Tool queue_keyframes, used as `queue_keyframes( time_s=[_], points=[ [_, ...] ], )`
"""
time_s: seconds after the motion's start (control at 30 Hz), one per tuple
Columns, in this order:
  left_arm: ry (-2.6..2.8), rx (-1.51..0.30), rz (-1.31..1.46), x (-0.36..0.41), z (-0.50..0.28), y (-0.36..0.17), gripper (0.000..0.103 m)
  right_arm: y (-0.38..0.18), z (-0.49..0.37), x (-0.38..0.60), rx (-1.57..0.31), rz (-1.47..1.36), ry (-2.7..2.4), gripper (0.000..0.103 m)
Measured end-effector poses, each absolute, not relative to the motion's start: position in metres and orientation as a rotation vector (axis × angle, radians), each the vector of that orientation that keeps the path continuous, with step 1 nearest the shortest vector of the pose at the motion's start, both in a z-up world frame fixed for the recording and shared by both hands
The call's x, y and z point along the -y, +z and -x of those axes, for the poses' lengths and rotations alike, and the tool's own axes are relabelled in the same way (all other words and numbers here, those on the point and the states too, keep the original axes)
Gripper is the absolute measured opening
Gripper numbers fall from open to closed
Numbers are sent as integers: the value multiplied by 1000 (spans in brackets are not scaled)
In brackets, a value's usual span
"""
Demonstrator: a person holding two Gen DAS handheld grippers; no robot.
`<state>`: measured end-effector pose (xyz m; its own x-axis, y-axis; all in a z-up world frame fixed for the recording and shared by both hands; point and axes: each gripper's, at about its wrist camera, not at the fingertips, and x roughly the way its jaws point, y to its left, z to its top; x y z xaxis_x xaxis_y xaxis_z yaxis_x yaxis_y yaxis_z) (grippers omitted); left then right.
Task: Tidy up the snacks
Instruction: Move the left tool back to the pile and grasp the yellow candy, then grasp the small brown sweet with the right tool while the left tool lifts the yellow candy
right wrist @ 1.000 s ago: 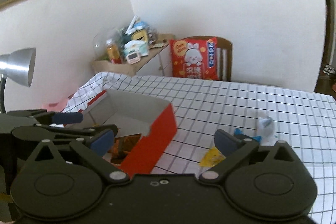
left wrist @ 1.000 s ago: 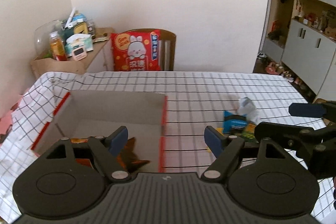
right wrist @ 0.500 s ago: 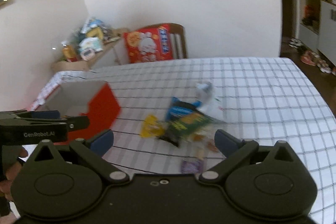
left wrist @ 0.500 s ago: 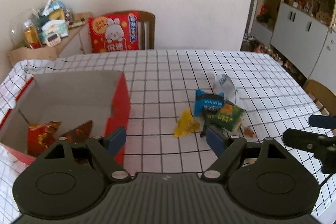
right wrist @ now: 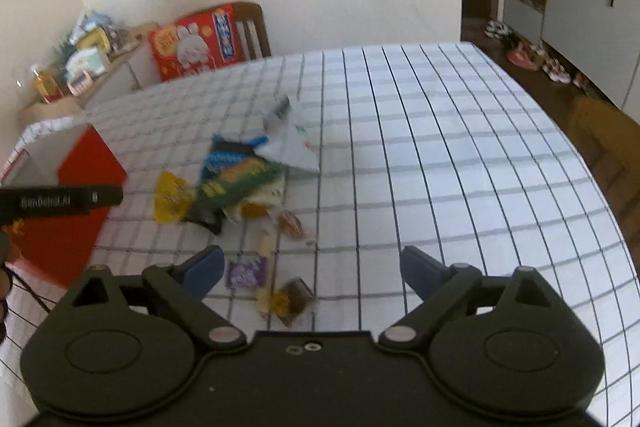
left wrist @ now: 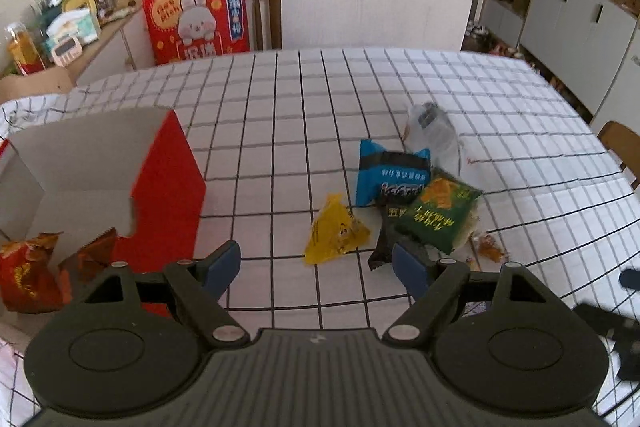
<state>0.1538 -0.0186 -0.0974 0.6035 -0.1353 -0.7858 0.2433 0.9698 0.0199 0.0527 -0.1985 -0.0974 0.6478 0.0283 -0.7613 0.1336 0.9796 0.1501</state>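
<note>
Two black handheld grippers with blue finger pads are tilted steeply down over a table covered by a white cloth with a black grid (left wrist: 280,131). The left gripper (left wrist: 316,263) is held with its jaws wide apart and nothing is gripped; bare cloth is seen between its pads. Just beyond its right pad, a loose pile of snack packets is spread on the cloth.

Nearest lies a yellow triangular packet (left wrist: 335,231), with one corner pointed toward the far edge of the table. Beside it a green rectangular packet (left wrist: 438,215) is laid with its long axis slanted from near-left to far-right, partly over a black wrapper (left wrist: 382,247). A blue and black packet (left wrist: 390,173) is placed behind, its long axis roughly across the view, and a clear crumpled bag (left wrist: 430,131) lies farthest back.

At the left an open red cardboard box with a white inside (left wrist: 168,187) is stood on the cloth; two orange-red foil packets (left wrist: 28,267) are seen in it.

The right gripper (right wrist: 310,267) is held to the right of the pile, its jaws closing yet wide, with nothing clasped. A small purple wrapper (right wrist: 247,271) and a small brown and yellow wrapper (right wrist: 291,298) are seen on the cloth between its pads. This view is blurred.
</note>
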Motion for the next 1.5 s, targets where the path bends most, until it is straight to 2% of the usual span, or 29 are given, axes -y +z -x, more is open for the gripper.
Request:
queue_keyframes(
  time_s=[0.5,0.6,0.7,0.97,1.13,1.3,1.5],
  points=[
    [-206,-1020,-126,30,-208,-142,83,-144,-72,182,-984,-188,5,59],
    [-218,-1035,-125,32,-215,-149,77,-149,-77,178,-996,-177,12,51],
    [-226,-1056,-104,32,-220,-155,72,-153,-79,175,-1006,-166,15,48],
    [-244,-1096,-44,29,-229,-164,47,-156,-80,171,-1001,-146,22,40],
    [-247,-1095,-53,30,-229,-168,29,-155,-79,170,-998,-134,24,39],
    [-251,-1086,-49,27,-228,-166,21,-155,-77,172,-1004,-158,15,39],
    [-253,-1051,-68,25,-220,-156,18,-150,-68,174,-1000,-171,1,39]
  ],
)
